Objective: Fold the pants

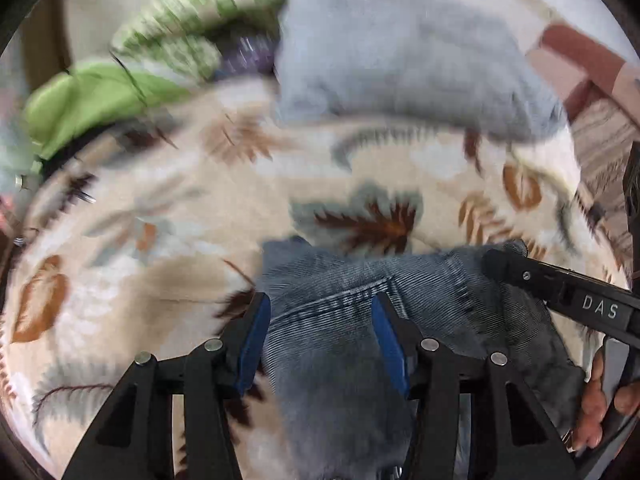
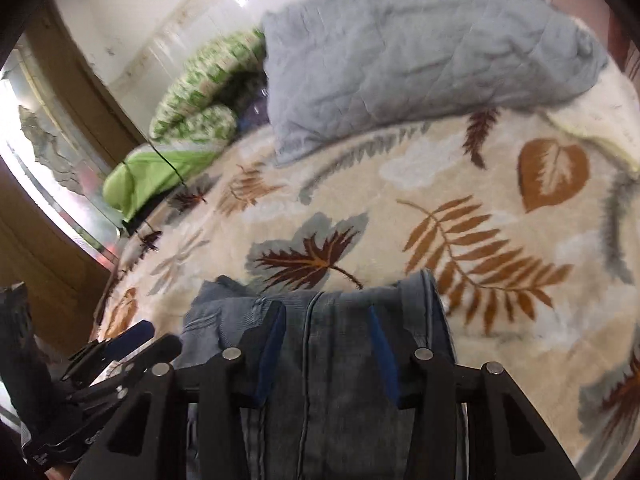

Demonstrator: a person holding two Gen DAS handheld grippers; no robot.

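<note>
Faded blue jeans [image 1: 352,300] hang between both grippers above a leaf-patterned blanket [image 1: 160,208]. My left gripper [image 1: 320,320] holds a bunch of the denim between its blue pads. The right gripper [image 1: 560,284] comes in from the right of that view, gripping the same edge of the jeans. In the right wrist view my right gripper [image 2: 326,328] is shut on the jeans [image 2: 332,360], with denim draped over and between its fingers. The left gripper [image 2: 136,344] shows at the lower left there.
The bed's leaf-patterned blanket [image 2: 440,200] spreads ahead. A grey-blue quilted pillow [image 2: 420,48] lies at the far side. Green patterned bedding [image 2: 200,104] and a plain green cloth [image 2: 148,172] lie at the far left. A wooden door frame [image 2: 80,92] and wall stand beyond.
</note>
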